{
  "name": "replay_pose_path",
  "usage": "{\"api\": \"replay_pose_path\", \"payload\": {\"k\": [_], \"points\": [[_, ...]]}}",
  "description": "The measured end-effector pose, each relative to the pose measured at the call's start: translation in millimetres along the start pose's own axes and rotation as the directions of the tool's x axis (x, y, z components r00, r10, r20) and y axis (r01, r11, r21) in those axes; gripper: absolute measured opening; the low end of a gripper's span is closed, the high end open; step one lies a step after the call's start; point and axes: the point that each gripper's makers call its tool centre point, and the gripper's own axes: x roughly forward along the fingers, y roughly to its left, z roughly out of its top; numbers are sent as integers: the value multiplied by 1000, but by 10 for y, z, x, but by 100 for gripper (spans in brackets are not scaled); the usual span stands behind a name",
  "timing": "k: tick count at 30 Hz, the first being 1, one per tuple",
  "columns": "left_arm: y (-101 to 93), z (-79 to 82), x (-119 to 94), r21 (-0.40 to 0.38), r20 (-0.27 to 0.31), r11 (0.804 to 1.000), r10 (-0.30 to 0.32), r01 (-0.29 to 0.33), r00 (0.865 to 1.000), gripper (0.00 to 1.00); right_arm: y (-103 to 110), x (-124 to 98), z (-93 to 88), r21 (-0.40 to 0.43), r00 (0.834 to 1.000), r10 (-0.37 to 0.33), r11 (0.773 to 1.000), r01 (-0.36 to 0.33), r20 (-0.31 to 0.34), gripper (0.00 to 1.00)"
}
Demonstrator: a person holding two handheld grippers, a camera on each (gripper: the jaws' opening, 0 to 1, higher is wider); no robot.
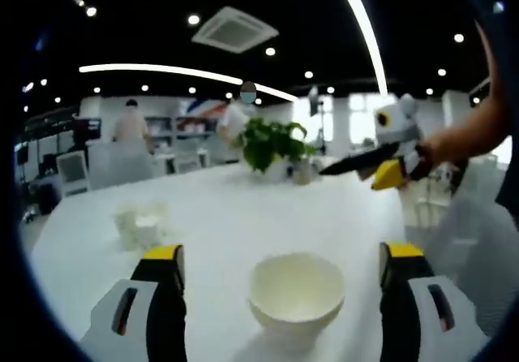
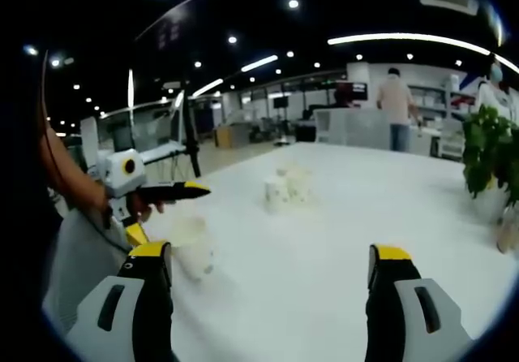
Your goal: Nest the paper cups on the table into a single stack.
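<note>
Now the left gripper (image 1: pixel 280 285) stands with its two jaws wide apart and holds nothing. Between them, and just ahead, an upright paper cup (image 1: pixel 296 295) rests on the white table (image 1: pixel 243 208), its open mouth turned up, so its long axis is vertical. Farther from this cup, toward the left side of the left gripper view, a small group of other cups (image 1: pixel 139 224) stands on the table; their number is hard to tell because they look blurred. Behind them, near the far edge, there is a green plant (image 1: pixel 272 144).

The right gripper (image 2: pixel 272 285) is also open and empty, and it looks across the table from the other side. In the right gripper view the near cup (image 2: pixel 193 248) sits beside the left jaw, under the tip of the left gripper (image 2: pixel 174 191), and the group of cups (image 2: pixel 288 185) is well apart from it, further along the table.

It seems that no nesting is done yet. The left gripper is clearly nearer to the single cup, which lies straight before its jaws, so probably it needs only to go forward and close on the wall of the cup. The thin wall may be crushed if the grip is too strong.
</note>
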Motion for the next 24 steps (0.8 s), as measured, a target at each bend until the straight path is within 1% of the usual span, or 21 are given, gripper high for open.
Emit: {"api": "replay_pose_path", "payload": {"k": [5,8,12,15,16,18,20,24], "points": [[193,180,-146,2,-3,1000,20,-20,1000,99,7,21,5,-7,1000,2,1000,-2,2,100],[372,256,-259,13,-19,998,56,-56,998,99,22,40,25,-19,1000,5,1000,-5,5,100],[566,246,-394,13,-62,996,89,-89,994,99,16,64,52,-44,1000,7,999,-7,8,100],[638,149,-494,21,-119,997,72,-70,990,99,-2,84,82,-46,1000,5,999,-4,19,100],[674,132,-520,16,-127,997,76,-75,989,99,-5,87,84,-48,1000,4,999,-3,19,100],[767,125,-594,9,-127,995,96,-95,987,99,-12,105,83,-56,1000,2,998,-1,17,100],[856,140,-667,9,-117,992,128,-128,985,99,0,120,85,-65,1000,4,998,-3,16,100],[963,133,-791,22,-120,987,160,-159,980,99,9,143,52,-81,1000,10,997,-9,15,100]]}}
